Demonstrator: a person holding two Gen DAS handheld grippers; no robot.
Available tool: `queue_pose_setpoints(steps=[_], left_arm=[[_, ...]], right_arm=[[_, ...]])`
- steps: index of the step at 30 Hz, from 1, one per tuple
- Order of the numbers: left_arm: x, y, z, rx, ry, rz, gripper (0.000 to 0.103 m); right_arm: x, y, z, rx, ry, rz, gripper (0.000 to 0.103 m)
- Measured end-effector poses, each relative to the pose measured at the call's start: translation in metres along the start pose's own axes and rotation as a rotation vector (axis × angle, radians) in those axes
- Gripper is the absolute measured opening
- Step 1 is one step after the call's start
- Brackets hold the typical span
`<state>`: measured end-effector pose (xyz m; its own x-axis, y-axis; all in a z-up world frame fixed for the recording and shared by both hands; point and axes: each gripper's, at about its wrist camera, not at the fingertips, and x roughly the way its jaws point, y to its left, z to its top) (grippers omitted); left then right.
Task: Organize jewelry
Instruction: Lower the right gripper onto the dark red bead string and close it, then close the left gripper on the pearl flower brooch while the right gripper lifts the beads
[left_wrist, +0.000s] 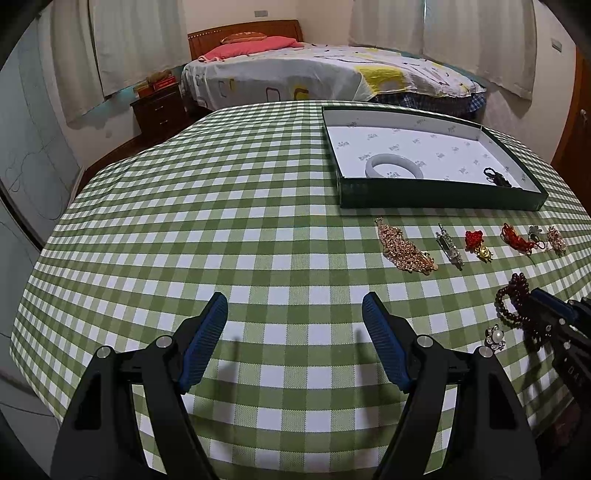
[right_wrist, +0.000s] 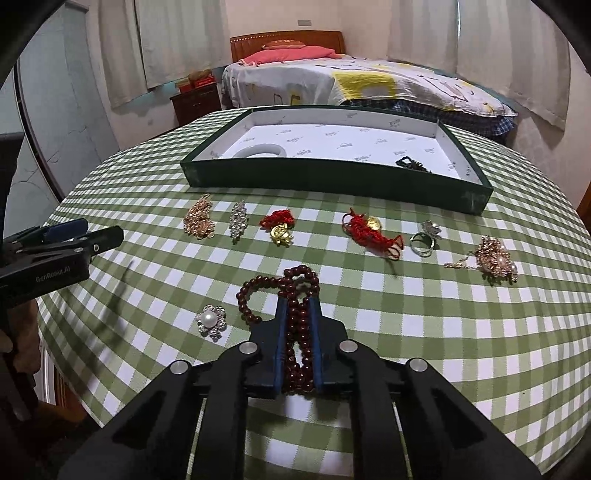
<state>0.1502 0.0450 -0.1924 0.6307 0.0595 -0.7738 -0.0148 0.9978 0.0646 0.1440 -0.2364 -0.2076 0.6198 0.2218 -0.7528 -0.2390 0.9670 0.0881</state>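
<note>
A dark red bead bracelet lies looped on the green checked tablecloth. My right gripper is shut on its near strands, with beads pressed between the blue pads. In the left wrist view the same bracelet shows at the right edge under the right gripper. My left gripper hangs open over bare cloth, holding nothing. A dark green tray with a white lining holds a pale bangle and a black piece.
A row of jewelry lies before the tray: a gold chain, a crystal clip, two red knotted charms, a ring, a gold pearl cluster. A pearl brooch sits left of the beads. A bed stands behind.
</note>
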Motion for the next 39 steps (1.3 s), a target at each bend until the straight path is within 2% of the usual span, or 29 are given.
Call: queue_pose_setpoints(steps=[7,21,29,39], left_arm=[[0.002,-0.002,-0.002,0.009,0.008,0.000,0.074],[0.002,-0.023,-0.005,0.032,0.021,-0.014,0.074],[-0.004,-0.049,-0.006,0.041,0.022,-0.065,0.074],[-0.009,-0.098,-0.012,0.102,0.031,-0.111,0.074]], right_arm=[[-0.005,-0.011,-0.001,0.007,-0.012,-0.033,0.006],[-0.019,-0.039,-0.003,0.063,-0.044,-0.054,0.006],[-0.029,-0.058,-0.005,0.100,-0.065,-0.076,0.006],[-0.039,-0.083,-0.009,0.147,-0.098,-0.078,0.006]])
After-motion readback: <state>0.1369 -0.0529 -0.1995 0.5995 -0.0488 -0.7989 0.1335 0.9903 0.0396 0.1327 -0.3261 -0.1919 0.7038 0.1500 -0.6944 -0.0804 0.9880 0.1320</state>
